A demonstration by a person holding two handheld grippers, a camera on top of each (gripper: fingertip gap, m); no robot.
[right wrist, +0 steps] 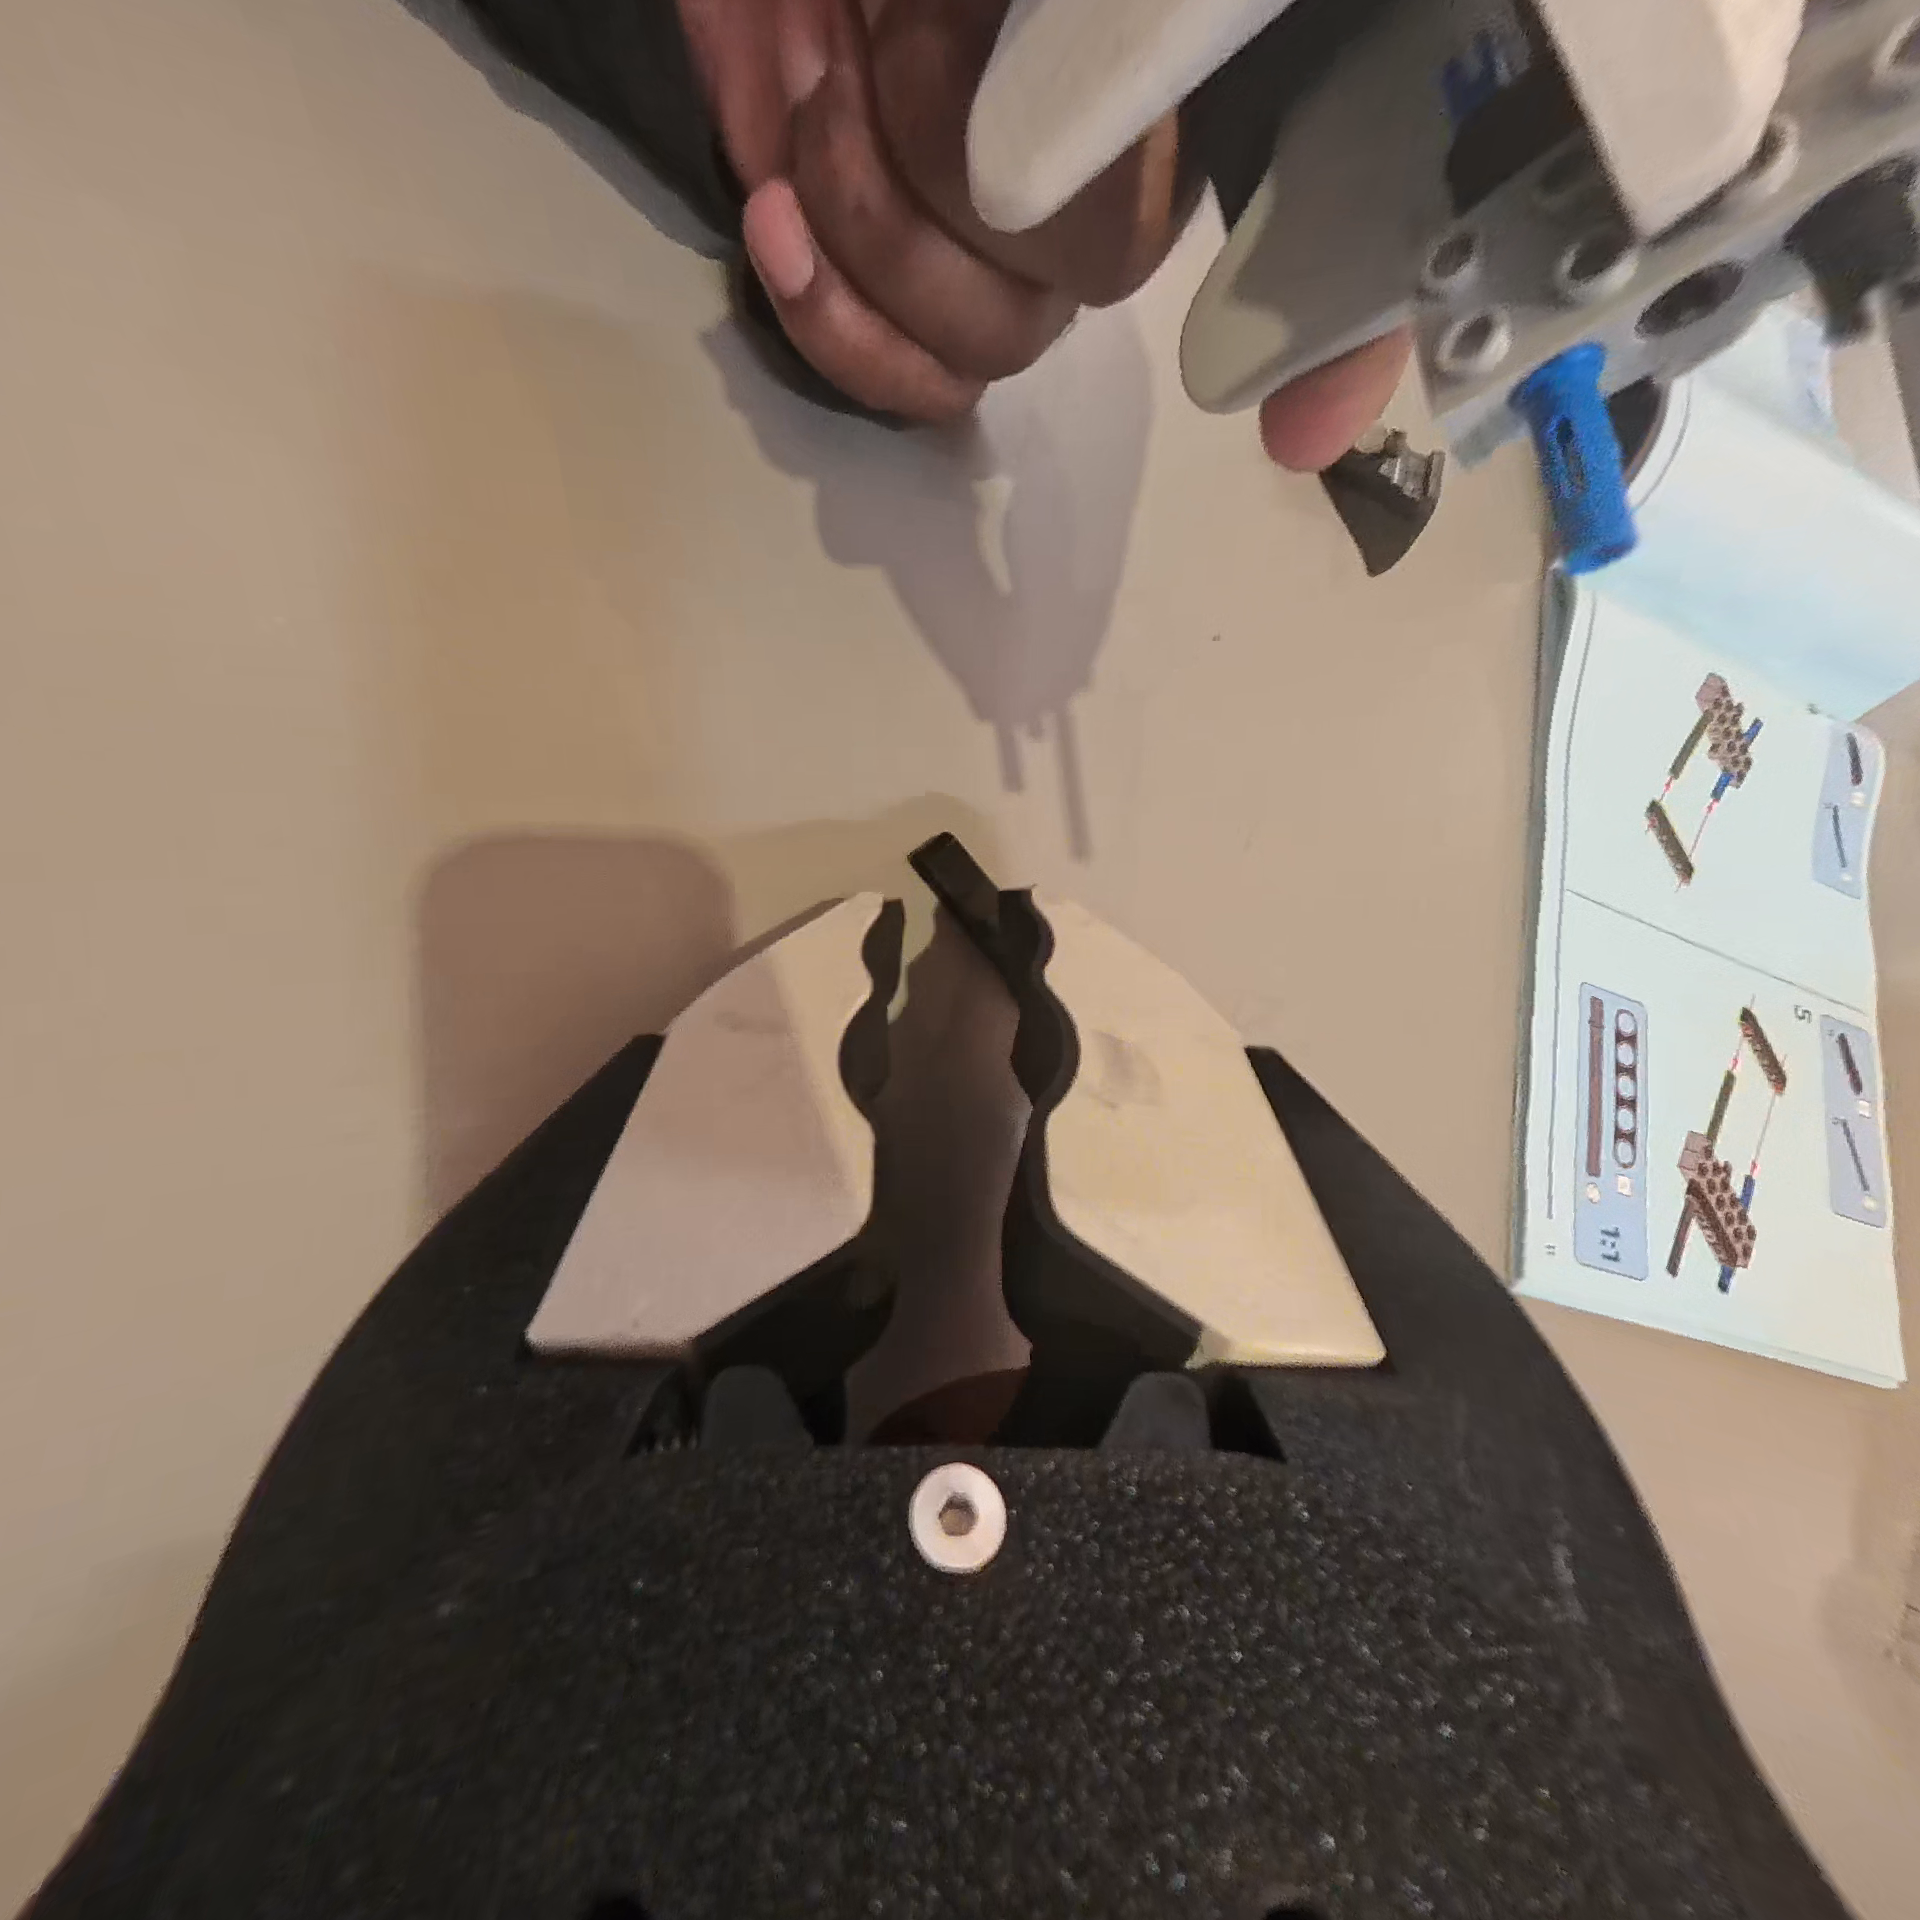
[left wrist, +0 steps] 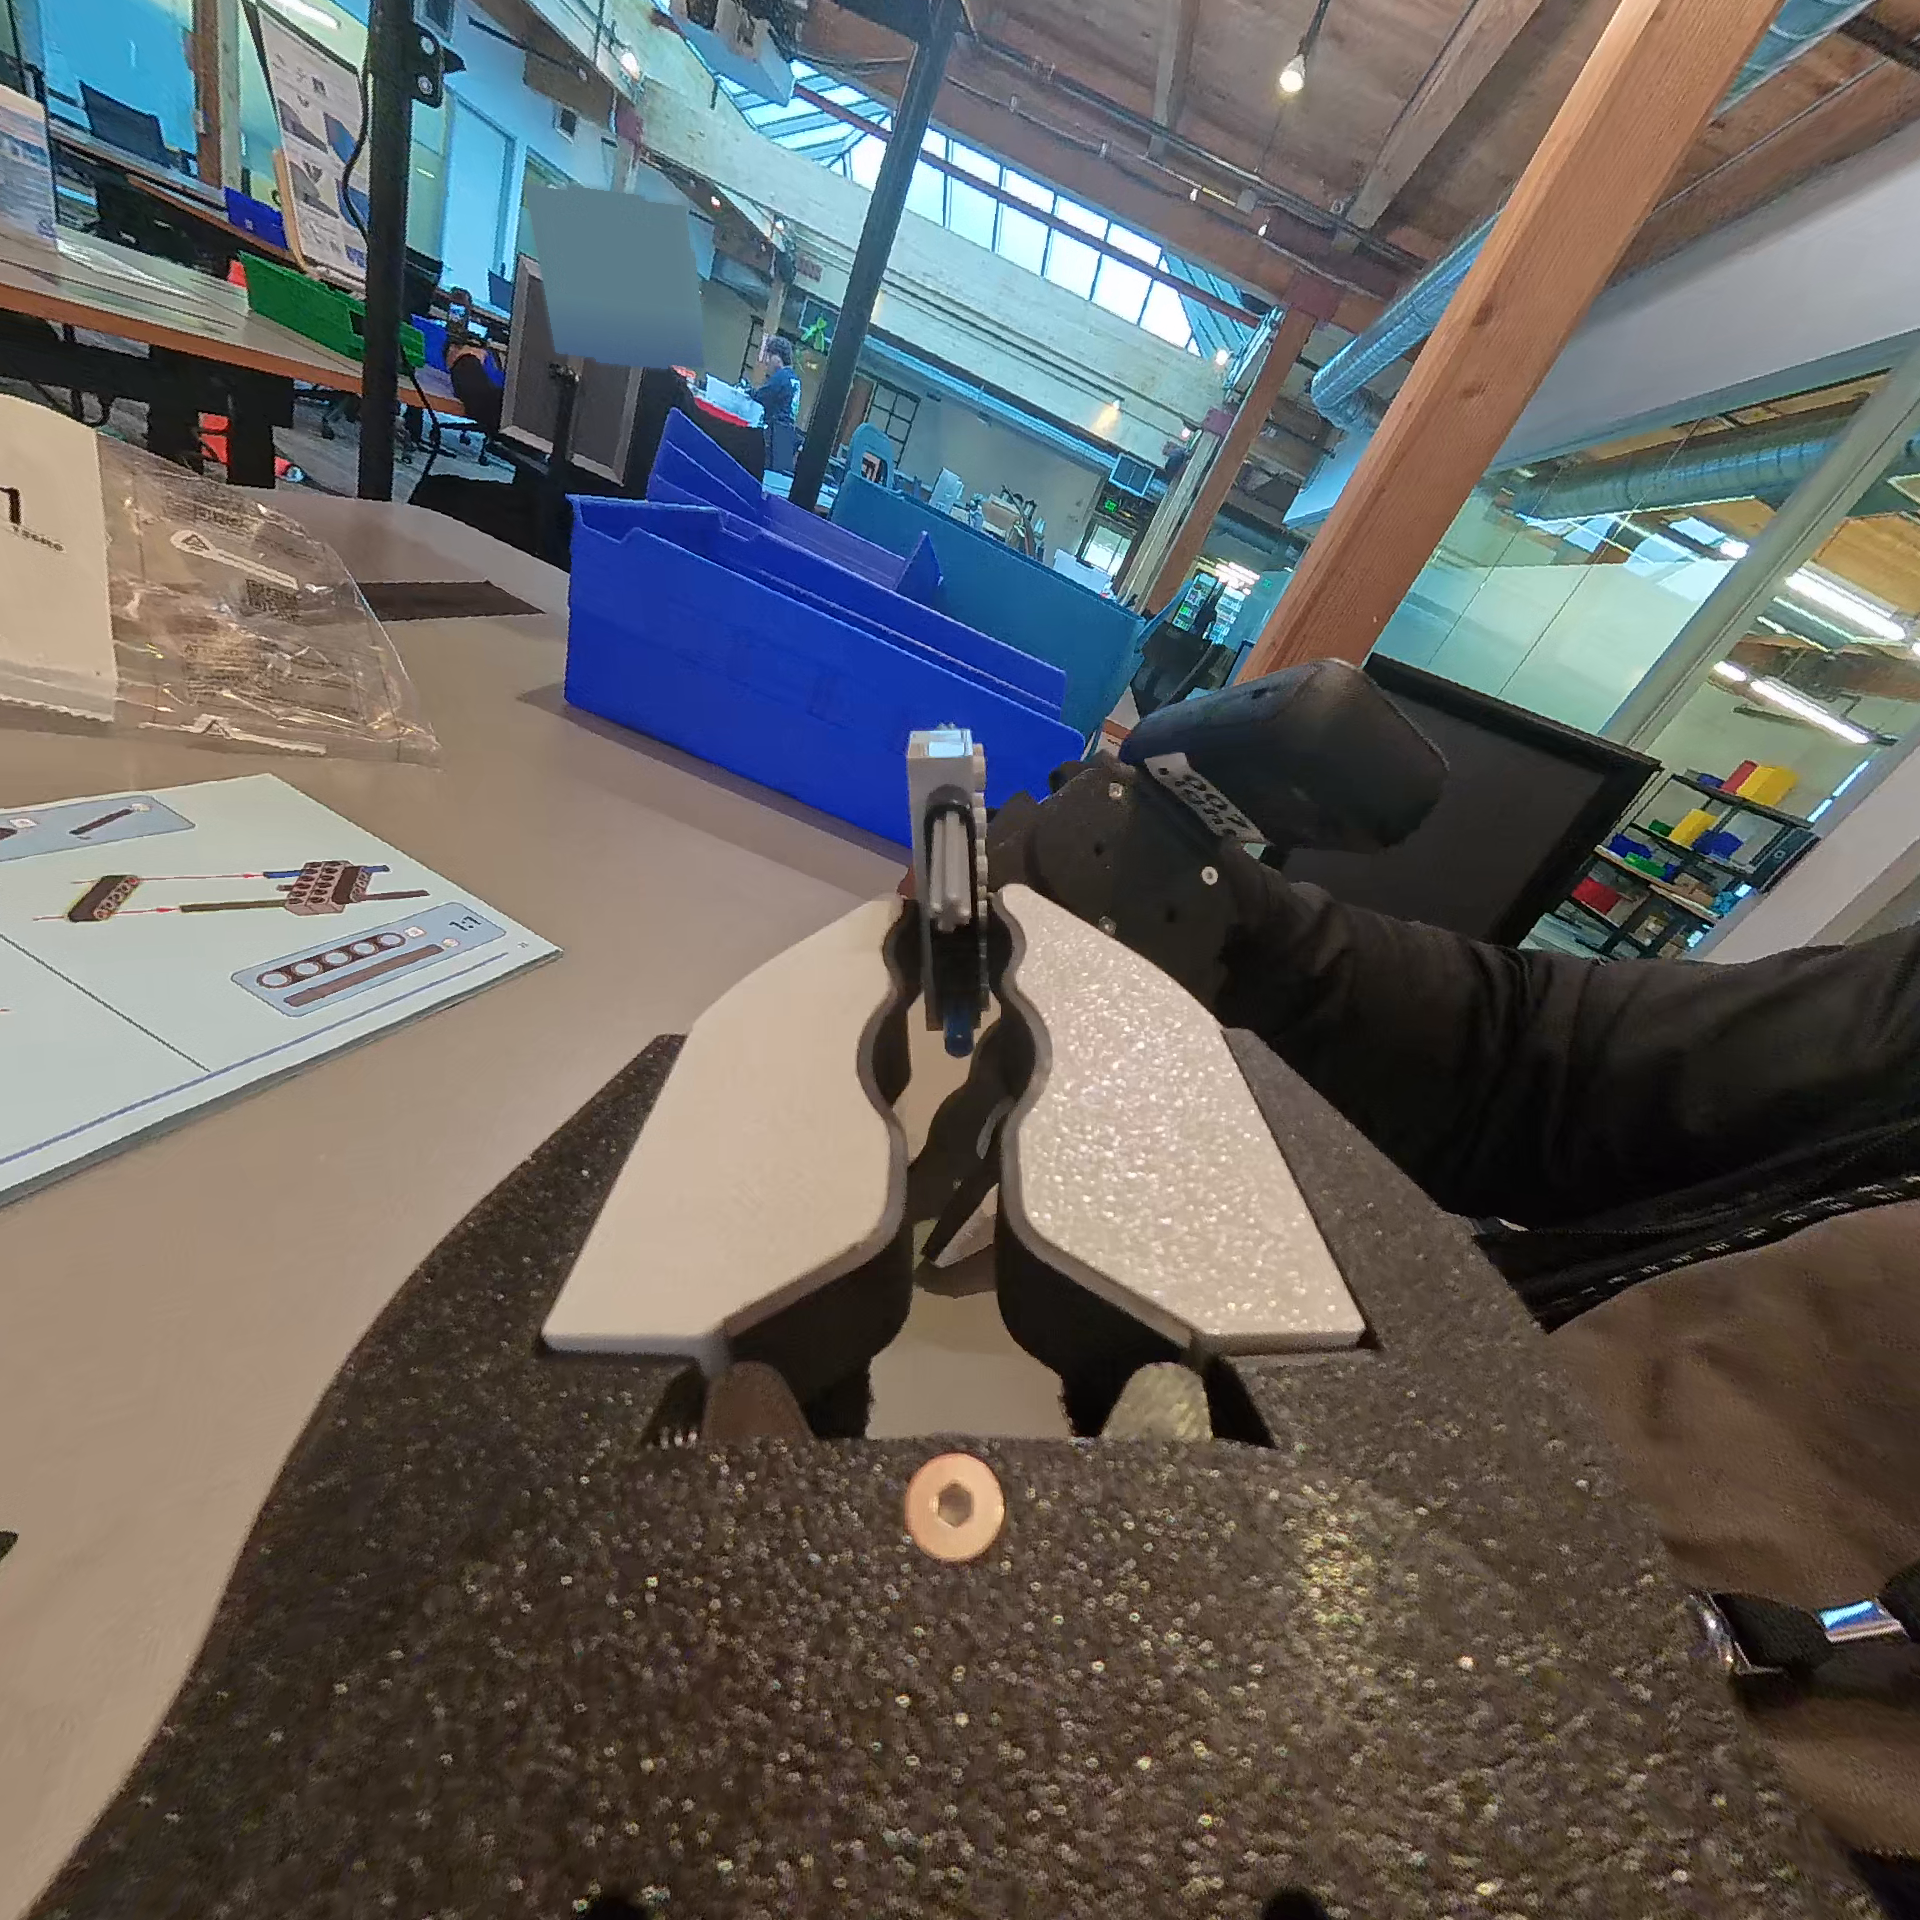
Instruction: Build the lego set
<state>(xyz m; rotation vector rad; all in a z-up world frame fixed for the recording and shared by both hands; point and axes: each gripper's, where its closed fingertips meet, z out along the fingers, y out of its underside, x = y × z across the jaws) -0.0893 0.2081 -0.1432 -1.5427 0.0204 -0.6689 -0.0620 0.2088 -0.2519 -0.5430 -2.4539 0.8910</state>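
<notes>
My left gripper (left wrist: 951, 920) is shut on a small brick assembly (left wrist: 943, 821): a grey brick with a black part, a light grey axle and a blue pin at its lower end. It holds it upright above the table (left wrist: 623, 831). The same grey brick (right wrist: 1507, 260) and blue pin (right wrist: 1569, 457) show at the top right of the right wrist view, next to a person's hand (right wrist: 883, 260). My right gripper (right wrist: 961, 914) is shut on a thin black bar (right wrist: 945, 878), which lies slanted against the right pad and sticks out past the fingertips. In the left wrist view its body (left wrist: 1195, 831) sits just right of the assembly.
An open instruction booklet (left wrist: 260, 935) lies on the table at the left; it also shows in the right wrist view (right wrist: 1683, 987). Blue bins (left wrist: 779, 665) stand behind the assembly. A clear plastic bag (left wrist: 239, 613) and a white booklet (left wrist: 52, 582) lie at the far left. Across from one pair of fingers to the other is roughly 11 centimeters.
</notes>
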